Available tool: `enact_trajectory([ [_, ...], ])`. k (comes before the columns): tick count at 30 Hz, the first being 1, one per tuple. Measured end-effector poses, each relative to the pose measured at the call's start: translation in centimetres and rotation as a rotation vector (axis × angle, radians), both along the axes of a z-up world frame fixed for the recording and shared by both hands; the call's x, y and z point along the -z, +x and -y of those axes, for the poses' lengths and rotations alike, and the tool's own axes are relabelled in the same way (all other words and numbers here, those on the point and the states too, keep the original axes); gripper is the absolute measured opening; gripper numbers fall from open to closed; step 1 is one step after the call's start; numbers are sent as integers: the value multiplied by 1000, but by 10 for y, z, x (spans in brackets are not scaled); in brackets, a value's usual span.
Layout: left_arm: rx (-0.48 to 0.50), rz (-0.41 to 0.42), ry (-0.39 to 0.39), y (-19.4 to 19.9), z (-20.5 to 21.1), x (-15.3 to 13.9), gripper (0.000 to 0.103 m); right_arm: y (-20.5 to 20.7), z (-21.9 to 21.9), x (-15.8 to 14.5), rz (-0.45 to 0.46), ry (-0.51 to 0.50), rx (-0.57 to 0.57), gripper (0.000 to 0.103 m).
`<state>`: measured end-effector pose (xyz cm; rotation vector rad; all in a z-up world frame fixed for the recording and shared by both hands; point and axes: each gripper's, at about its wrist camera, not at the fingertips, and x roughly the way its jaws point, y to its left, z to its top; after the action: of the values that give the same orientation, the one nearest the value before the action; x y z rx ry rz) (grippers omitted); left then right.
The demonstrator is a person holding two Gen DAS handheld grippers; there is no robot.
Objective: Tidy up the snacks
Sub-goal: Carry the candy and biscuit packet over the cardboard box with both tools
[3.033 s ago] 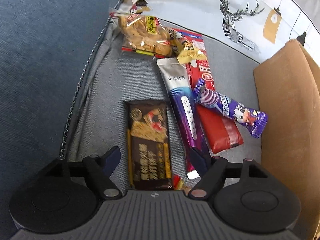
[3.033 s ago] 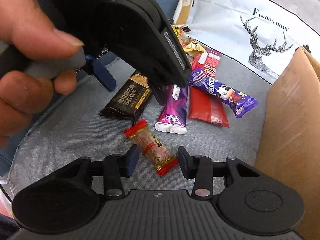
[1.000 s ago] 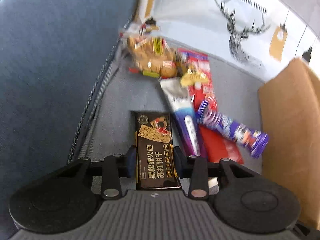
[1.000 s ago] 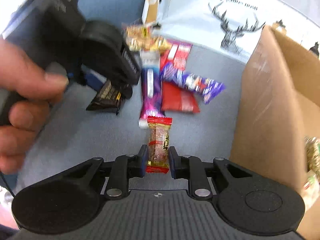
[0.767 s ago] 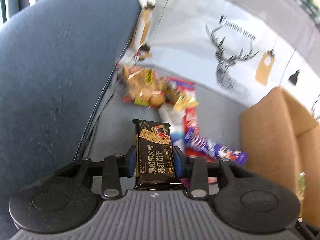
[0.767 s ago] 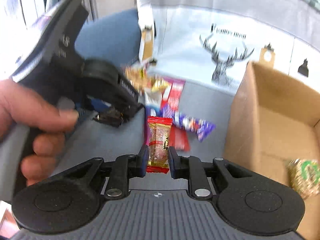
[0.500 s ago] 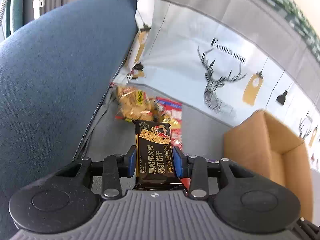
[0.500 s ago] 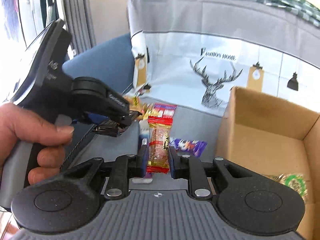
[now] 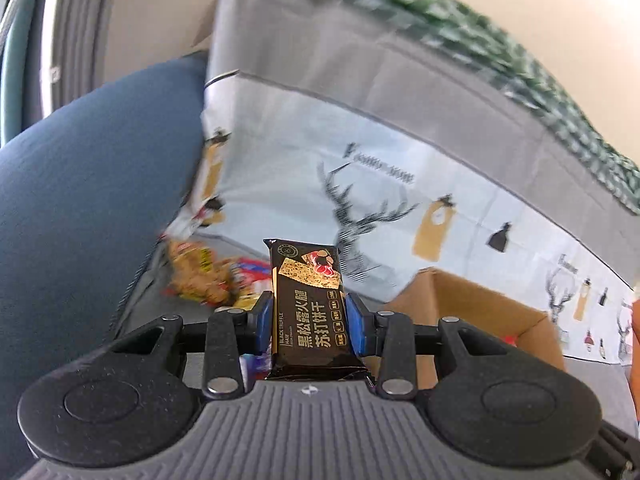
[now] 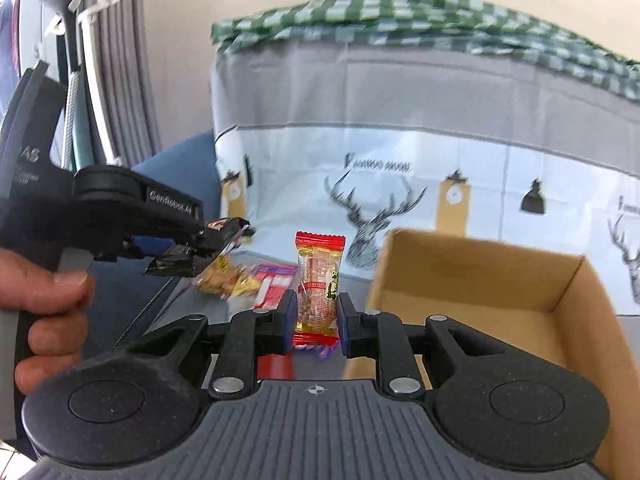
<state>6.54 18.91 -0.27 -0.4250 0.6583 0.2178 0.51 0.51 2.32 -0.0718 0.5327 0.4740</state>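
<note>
The left gripper [image 9: 310, 320] is clamped on one black cracker pack [image 9: 307, 300], held upright between its fingers. The right gripper [image 10: 317, 316] is clamped on one red-ended candy [image 10: 318, 288], also upright. One open cardboard box [image 10: 480, 280] sits ahead-right of both grippers; several loose snacks [image 10: 240, 280], blurred beyond counting, lie ahead-left.

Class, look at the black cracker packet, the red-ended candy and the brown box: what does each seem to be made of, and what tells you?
Black cracker packet: apparently glossy printed plastic film, with a crimped end seam.
Red-ended candy: thin clear plastic wrapper, the filling showing through, with shiny red crimped ends.
Brown box: corrugated cardboard by its look, matte brown with stiff, straight cut walls.
</note>
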Motion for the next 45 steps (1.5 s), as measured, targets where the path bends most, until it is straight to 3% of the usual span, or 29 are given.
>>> enact_trajectory([
  [7, 79, 72, -4, 2, 43, -8, 41, 12, 38, -8, 59, 3, 79, 22],
  [22, 247, 177, 5, -6, 115, -12, 41, 44, 115, -8, 68, 20, 285, 22],
  [38, 289, 202, -37, -4, 129, -12, 41, 46, 130, -13, 105, 30, 347, 22],
  [45, 344, 212, -20, -2, 148, -9, 41, 43, 133, -14, 138, 2, 369, 22],
])
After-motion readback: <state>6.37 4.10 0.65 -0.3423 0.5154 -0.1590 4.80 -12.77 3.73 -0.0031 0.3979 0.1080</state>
